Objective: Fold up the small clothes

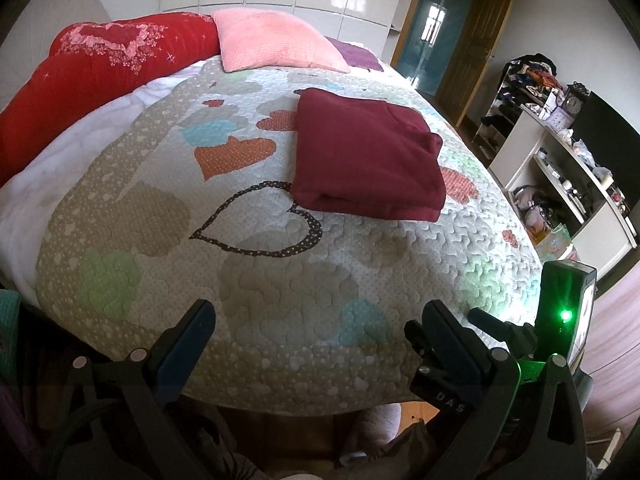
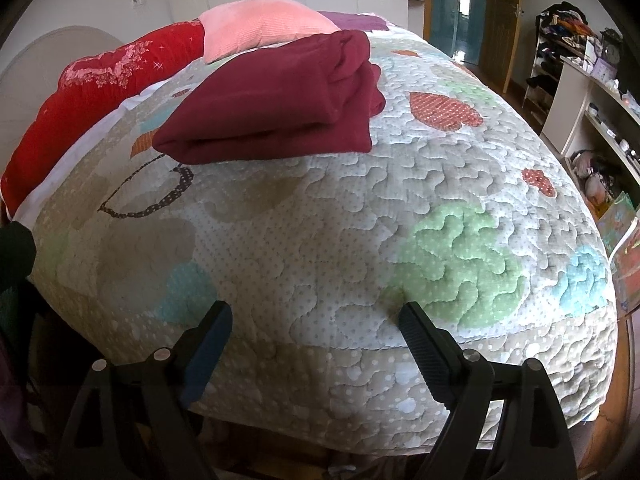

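**Garment folded; both my grippers stand off, empty**

The maroon garment lies folded in a thick, roughly square packet on the quilted bedspread, around the middle of the bed and well apart from me. From the right wrist view its near edge shows stacked layers, and a rolled, bunched part sits on its far right side, so the fold looks done, if a little lumpy there. Behind it lie a pink pillow and a red quilt along the head of the bed; neither touches the packet as far as I can tell.

My left gripper hangs over the near edge of the bed with its jaws spread wide and nothing between them, only bedspread below. My right gripper is the same: jaws wide apart, holding nothing, tilted down at the near edge. I see no other loose garment on the bed.

I judge the folding of this piece to be at its end. What comes next, I think, is either tidying that bunched far side, which would mean reaching well forward over the bed and pinching the roll flat, or fetching another piece from outside these views.
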Tool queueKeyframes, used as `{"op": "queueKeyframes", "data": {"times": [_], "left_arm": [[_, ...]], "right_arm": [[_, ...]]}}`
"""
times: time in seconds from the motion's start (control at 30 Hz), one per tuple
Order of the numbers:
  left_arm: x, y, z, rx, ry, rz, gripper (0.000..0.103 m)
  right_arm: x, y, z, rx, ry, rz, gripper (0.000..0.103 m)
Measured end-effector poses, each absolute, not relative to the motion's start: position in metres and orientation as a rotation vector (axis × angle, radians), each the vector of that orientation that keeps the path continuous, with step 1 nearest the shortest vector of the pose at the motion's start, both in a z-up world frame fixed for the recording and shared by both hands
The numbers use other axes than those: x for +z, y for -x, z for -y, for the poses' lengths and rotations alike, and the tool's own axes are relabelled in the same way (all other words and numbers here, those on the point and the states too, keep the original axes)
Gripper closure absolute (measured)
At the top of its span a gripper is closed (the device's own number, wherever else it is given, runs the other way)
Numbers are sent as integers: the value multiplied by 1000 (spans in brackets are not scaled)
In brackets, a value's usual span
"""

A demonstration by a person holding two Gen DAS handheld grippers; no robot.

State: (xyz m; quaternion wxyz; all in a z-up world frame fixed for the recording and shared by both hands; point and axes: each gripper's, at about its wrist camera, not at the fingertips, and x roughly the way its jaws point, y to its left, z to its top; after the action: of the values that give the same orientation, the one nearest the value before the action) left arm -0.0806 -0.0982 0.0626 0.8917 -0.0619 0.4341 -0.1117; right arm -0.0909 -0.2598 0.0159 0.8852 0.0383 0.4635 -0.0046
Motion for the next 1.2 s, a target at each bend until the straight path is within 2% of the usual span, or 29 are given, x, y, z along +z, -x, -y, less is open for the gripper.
{"op": "queueKeyframes", "data": {"times": [0.83, 1.2], "left_arm": [[61, 80, 97, -229, 134, -906, 0], [53, 80, 100, -227, 132, -919, 0]], "right_arm": [[16, 91, 260, -10, -84, -961, 12], [53, 110, 283, -150, -74, -706, 11]]}}
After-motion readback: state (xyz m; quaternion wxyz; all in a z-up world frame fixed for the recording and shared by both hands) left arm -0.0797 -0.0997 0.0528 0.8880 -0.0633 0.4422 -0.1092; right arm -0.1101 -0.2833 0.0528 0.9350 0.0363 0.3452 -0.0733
